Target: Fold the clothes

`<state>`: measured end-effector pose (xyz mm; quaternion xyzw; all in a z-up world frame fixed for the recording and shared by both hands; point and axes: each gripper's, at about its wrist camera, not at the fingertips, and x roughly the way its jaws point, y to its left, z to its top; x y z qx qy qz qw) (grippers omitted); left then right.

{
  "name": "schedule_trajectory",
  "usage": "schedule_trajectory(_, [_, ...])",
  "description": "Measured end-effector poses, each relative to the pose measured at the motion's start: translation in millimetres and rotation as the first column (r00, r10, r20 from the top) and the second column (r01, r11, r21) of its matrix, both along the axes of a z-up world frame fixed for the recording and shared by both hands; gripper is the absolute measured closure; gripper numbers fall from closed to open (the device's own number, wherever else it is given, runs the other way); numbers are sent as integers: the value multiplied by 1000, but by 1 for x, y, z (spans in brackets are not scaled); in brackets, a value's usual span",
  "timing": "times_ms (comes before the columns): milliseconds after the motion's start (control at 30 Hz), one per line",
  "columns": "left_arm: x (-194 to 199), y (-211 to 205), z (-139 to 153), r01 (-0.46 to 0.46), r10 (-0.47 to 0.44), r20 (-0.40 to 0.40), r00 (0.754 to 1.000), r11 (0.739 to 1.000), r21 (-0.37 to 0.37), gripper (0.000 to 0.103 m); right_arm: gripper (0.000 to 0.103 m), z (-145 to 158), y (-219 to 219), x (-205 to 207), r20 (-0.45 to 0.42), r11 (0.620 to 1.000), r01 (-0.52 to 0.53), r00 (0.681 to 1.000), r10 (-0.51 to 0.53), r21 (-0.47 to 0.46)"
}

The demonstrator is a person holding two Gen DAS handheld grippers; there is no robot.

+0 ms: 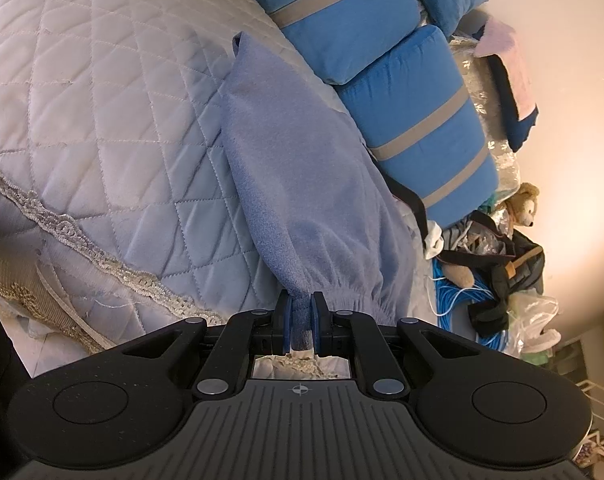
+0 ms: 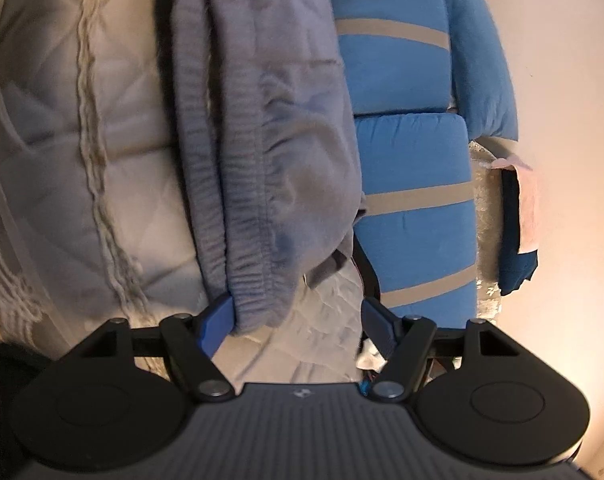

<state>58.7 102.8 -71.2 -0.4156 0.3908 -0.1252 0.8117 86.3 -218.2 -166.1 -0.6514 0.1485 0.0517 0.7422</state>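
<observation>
Left gripper (image 1: pixel 301 320) pinching trousers' (image 1: pixel 298 184) gathered hem, right gripper (image 2: pixel 298 320) fingers spread, waistband between

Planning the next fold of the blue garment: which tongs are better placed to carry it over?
Left. The left tongs are shut on the blue garment; the right tongs are open, with fabric against only one pad.

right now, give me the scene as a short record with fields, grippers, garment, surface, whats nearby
left gripper: shut, pinching the gathered elastic edge of the garment
right gripper: open, waistband end lies between its fingers, against the left one
garment: light blue fleece trousers, laid lengthwise on the bed
surface: grey quilted bedspread
beside garment: blue pillows with grey stripes
clutter past bed: teddy bear, blue cable
</observation>
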Motion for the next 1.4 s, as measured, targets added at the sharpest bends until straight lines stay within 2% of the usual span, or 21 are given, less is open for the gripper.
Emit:
schedule_trajectory(233, [1,0,-1,-2,2,-4,1000,1000,1,94,27,2,2,-1,80,998,-32,996,28,49])
schedule_trajectory(267, [1,1,-2,-1,1,-5,1000,1000,0,94,29,2,1,0,77,998,-33,997,29,54])
schedule_trajectory(333, [2,1,-2,-1,1,-6,1000,1000,-2,94,43,1,1,1,53,998,-37,998,34,53])
schedule_trajectory(400, [2,1,-3,-2,2,-8,1000,1000,-4,94,65,-1,0,0,23,998,-48,999,47,45])
schedule_trajectory(500, [2,3,-5,-6,6,-11,1000,1000,-6,94,86,1,-1,-2,-12,997,-57,998,58,55])
schedule_trajectory(600, [2,5,-7,-15,15,-17,1000,1000,1,94,92,12,-5,-1,-28,989,-28,999,32,145])
schedule_trajectory(667, [2,7,-9,-19,19,-24,1000,1000,2,95,95,25,-13,2,-50,969,13,999,0,248])
schedule_trajectory(733, [3,7,-12,-20,20,-28,999,1000,4,95,95,40,-24,4,-123,921,73,992,-28,383])
schedule_trajectory(800, [4,7,-15,-18,19,-34,999,1000,12,95,96,50,-34,7,-187,872,123,982,-37,474])
schedule_trajectory(933, [7,7,-21,-19,21,-54,998,999,36,95,96,54,-46,9,-270,835,173,962,-31,521])
schedule_trajectory(967, [8,7,-23,-20,22,-59,998,999,44,95,103,53,-48,8,-281,838,176,959,-29,516])
schedule_trajectory(1067, [8,10,-29,-18,21,-72,997,999,43,94,103,50,-54,10,-279,857,198,958,-66,477])
schedule_trajectory(1133, [8,11,-31,-16,20,-78,997,999,42,94,103,54,-62,12,-286,843,226,954,-91,488])
schedule_trajectory(1167, [8,10,-32,-16,19,-80,997,999,42,93,97,56,-64,10,-275,840,223,957,-92,495])
schedule_trajectory(1200, [8,10,-32,-15,19,-82,996,999,42,93,86,58,-64,5,-257,841,207,963,-84,500])
schedule_trajectory(1233, [8,10,-33,-15,18,-84,996,999,42,93,79,59,-63,-1,-231,844,179,971,-68,505])
schedule_trajectory(1267, [9,10,-33,-14,18,-86,996,999,43,92,62,60,-59,-6,-210,851,147,977,-44,505])
schedule_trajectory(1300, [9,10,-34,-14,18,-88,996,999,43,91,51,61,-54,-12,-195,857,116,981,-19,501])
schedule_trajectory(1333, [9,10,-34,-15,19,-91,996,999,45,88,47,60,-50,-16,-185,861,87,983,8,500])
schedule_trajectory(1367, [8,10,-34,-17,22,-97,995,999,51,80,43,59,-45,-20,-176,865,57,984,37,499])
schedule_trajectory(1400, [8,9,-33,-19,25,-98,995,998,56,75,43,58,-38,-23,-162,867,30,985,59,497])
